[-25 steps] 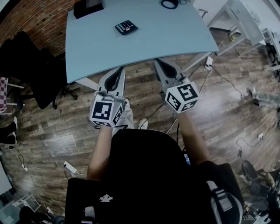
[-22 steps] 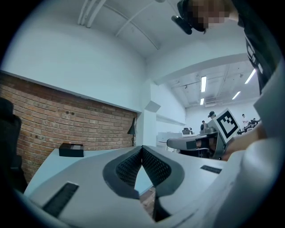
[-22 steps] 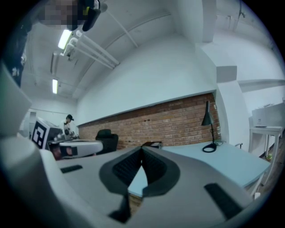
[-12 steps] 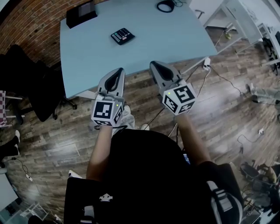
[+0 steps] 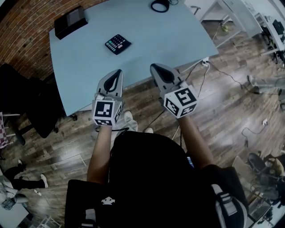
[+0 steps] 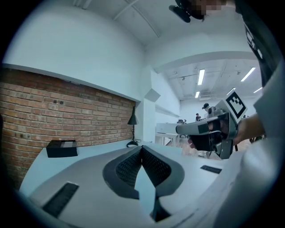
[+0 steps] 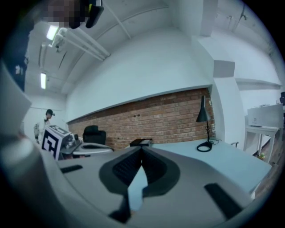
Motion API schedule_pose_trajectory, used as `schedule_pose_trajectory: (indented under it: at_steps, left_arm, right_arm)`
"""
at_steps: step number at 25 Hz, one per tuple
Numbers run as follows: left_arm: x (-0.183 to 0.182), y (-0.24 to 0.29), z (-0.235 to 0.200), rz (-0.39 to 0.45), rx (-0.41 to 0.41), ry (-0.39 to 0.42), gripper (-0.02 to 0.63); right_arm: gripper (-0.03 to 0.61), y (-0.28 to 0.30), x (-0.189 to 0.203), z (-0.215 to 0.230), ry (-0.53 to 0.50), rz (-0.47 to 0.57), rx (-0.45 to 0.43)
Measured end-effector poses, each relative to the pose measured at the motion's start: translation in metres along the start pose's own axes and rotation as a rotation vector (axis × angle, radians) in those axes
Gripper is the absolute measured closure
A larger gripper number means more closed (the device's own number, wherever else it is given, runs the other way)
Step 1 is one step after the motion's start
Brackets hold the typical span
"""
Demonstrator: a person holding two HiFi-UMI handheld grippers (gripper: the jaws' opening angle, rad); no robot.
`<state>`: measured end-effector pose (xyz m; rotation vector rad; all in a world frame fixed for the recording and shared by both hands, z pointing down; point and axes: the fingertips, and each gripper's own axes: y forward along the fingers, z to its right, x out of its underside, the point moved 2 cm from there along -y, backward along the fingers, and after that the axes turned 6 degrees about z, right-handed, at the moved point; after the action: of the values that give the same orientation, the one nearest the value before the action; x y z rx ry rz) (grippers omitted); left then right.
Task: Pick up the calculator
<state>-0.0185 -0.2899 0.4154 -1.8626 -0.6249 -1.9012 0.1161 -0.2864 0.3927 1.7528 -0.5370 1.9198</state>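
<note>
The calculator (image 5: pixel 117 43), dark with coloured keys, lies flat on the light blue table (image 5: pixel 178 35), left of centre. My left gripper (image 5: pixel 117 71) is shut with nothing in it, its tip at the table's near edge, below the calculator. My right gripper (image 5: pixel 154 66) is also shut and empty, level with the left one and to the right of the calculator. In the left gripper view the jaws (image 6: pixel 142 147) meet over the tabletop. The right gripper view shows the same closed jaws (image 7: pixel 141 149). Neither gripper view shows the calculator.
A black box (image 5: pixel 70 21) sits at the table's far left corner, and a desk lamp's round base (image 5: pixel 160 5) is at the far edge. Behind the table is a brick wall (image 7: pixel 169 116). Black chairs (image 5: pixel 26 89) stand to the left, and cables (image 5: pixel 213 75) lie on the wooden floor.
Both grippers have moved forward from over the floor to the table's near edge, still shut. The table and calculator now sit lower and further left in the head view.
</note>
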Motion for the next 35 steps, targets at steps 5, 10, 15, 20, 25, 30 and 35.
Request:
schedule_pose_trajectory:
  at_steps: [5, 10, 15, 20, 25, 30, 35]
  left_arm:
    - [0.019, 0.02, -0.018, -0.049, 0.041, -0.003, 0.611]
    - [0.041, 0.04, -0.038, -0.094, 0.065, 0.007, 0.611]
    - [0.071, 0.055, -0.061, -0.158, 0.075, 0.004, 0.609]
    - [0.093, 0.075, -0.076, -0.197, 0.121, 0.04, 0.604]
    - [0.116, 0.094, -0.085, -0.254, 0.165, 0.12, 0.58]
    - [0.149, 0.108, -0.091, -0.306, 0.192, 0.177, 0.527]
    - [0.175, 0.12, -0.098, -0.379, 0.205, 0.241, 0.458]
  right_arm:
    - [0.574, 0.02, 0.008, 0.006, 0.006, -0.032, 0.025]
    - [0.574, 0.032, 0.02, 0.013, 0.026, -0.066, 0.054]
    - [0.574, 0.042, 0.037, 0.018, 0.047, -0.105, 0.104]
    - [0.574, 0.047, 0.049, 0.022, 0.064, -0.136, 0.149]
    - [0.574, 0.045, 0.058, 0.025, 0.072, -0.165, 0.192]
    - [0.574, 0.042, 0.069, 0.025, 0.085, -0.195, 0.219]
    - [0.574, 0.038, 0.077, 0.024, 0.094, -0.228, 0.244]
